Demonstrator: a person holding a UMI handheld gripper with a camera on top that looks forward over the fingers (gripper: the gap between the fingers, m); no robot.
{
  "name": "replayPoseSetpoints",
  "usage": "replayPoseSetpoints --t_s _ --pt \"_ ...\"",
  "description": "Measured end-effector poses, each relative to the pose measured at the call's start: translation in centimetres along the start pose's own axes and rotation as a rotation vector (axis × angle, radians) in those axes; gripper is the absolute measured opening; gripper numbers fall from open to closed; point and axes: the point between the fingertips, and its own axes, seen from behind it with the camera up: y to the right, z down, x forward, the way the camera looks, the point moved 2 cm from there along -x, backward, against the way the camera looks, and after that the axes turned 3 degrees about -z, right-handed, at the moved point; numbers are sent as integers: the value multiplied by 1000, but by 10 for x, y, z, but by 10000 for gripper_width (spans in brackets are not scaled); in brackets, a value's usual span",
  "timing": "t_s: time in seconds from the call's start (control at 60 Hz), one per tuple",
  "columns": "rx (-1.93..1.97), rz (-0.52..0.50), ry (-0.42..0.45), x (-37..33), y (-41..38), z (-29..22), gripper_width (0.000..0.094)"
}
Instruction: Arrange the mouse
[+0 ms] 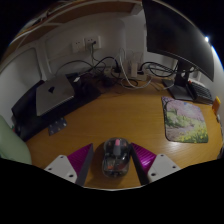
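A dark, translucent computer mouse [114, 155] lies on the wooden desk [110, 115], between my gripper's [113, 160] two fingers. The magenta pads [82, 157] stand on either side of it, with a strip of desk showing at its left side, so the fingers are open around it. A mouse mat [186, 120] with a flowery green and pink print lies on the desk ahead and to the right, well beyond the fingers.
A silver box-shaped device [55, 97] sits at the desk's far left. A dark monitor [180, 35] stands at the far right, with a dark keyboard-like item [190, 92] below it. Cables [110, 70] run along the back wall.
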Motion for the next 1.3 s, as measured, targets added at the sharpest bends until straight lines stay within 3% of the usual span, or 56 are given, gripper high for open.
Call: replayPoseSetpoints --t_s 0.033,0.1,0.217,0.4,0.517,0.783,0.983,1.183,1.3 --pt "-7 6 -1 1 2 0 734" --pt "-17 30 -2 2 10 0 474" --pt "-7 24 -10 2 11 -1 358" --pt "25 28 -3 -9 22 -18 358" --pt "59 29 26 -29 38 -56 357" --pt "38 186 147 -45 186 -144 356" --pt "38 268 97 -8 292 -123 355" --pt "53 215 35 30 319 -77 360" --pt "58 180 43 33 319 -71 457"
